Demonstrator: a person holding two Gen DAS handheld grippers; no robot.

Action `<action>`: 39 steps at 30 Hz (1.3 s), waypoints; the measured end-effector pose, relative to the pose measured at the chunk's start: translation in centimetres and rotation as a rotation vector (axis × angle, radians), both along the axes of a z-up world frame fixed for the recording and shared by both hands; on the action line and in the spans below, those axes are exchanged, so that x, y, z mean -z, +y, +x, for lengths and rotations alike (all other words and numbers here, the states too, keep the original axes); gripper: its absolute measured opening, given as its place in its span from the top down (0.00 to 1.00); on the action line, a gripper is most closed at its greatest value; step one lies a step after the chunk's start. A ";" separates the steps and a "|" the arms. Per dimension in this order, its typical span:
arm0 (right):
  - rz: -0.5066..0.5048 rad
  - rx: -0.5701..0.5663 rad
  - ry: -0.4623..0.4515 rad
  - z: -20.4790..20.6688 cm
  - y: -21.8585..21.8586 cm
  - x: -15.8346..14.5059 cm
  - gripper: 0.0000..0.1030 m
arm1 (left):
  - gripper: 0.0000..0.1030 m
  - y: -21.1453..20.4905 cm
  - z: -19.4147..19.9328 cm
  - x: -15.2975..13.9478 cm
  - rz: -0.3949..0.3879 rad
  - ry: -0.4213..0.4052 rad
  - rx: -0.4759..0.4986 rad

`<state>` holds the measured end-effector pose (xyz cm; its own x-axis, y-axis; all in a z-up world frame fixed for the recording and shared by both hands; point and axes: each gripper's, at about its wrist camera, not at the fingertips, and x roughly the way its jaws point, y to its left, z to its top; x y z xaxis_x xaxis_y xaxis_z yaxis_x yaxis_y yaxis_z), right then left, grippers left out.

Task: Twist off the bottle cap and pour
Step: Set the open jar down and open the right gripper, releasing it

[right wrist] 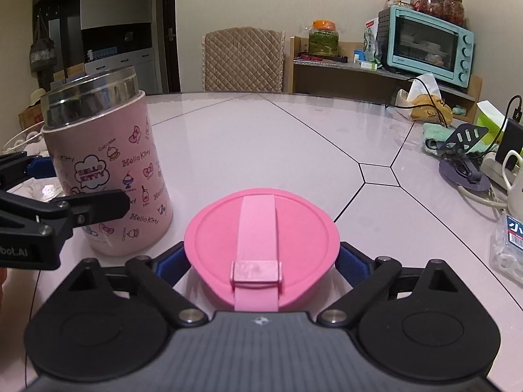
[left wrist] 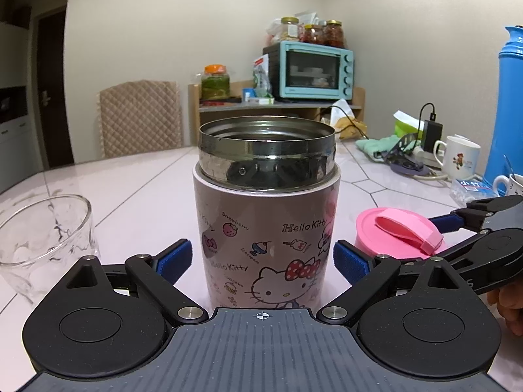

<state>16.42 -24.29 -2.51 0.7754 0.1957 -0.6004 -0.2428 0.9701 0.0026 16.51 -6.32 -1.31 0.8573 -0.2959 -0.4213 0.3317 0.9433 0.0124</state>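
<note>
Pink Hello Kitty food jar [left wrist: 266, 225] upright on the table [left wrist: 137, 179], cap off, steel mouth bare. Left gripper [left wrist: 261, 259] straddles it, pads apart from the wall. Pink cap [right wrist: 258, 248] lies at the jar's 3 o'clock, between the right gripper's [right wrist: 261, 261] parted pads. Empty glass [left wrist: 42, 238] at 9 o'clock.

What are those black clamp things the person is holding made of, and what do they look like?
Each hand-held gripper, left and right, has a ribbed dark grey body, black hinged links with silver pins, round black discs at both sides, and blue padded fingertips. White lettering ending "bot.AI" marks the left one's side. No cables show.
</note>
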 end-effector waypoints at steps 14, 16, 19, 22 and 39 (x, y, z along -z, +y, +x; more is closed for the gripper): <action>-0.009 0.009 -0.004 -1.1 -0.4 -0.2 0.00 | 0.01 0.2 -0.8 0.1 0.010 0.003 -0.019; -0.009 0.012 -0.005 -1.4 -0.5 -0.2 0.00 | 0.01 0.2 -0.9 0.1 0.011 0.005 -0.021; -0.007 0.019 -0.010 -1.9 -0.8 -0.3 0.00 | 0.00 0.2 -1.2 0.1 0.015 0.010 -0.022; -0.004 0.022 -0.021 -2.7 -1.0 -0.6 0.00 | 0.00 0.2 -1.5 0.1 0.019 0.014 -0.022; 0.033 0.080 -0.095 -6.7 -2.9 -2.6 0.00 | 0.00 1.1 -4.2 0.0 0.005 0.017 -0.073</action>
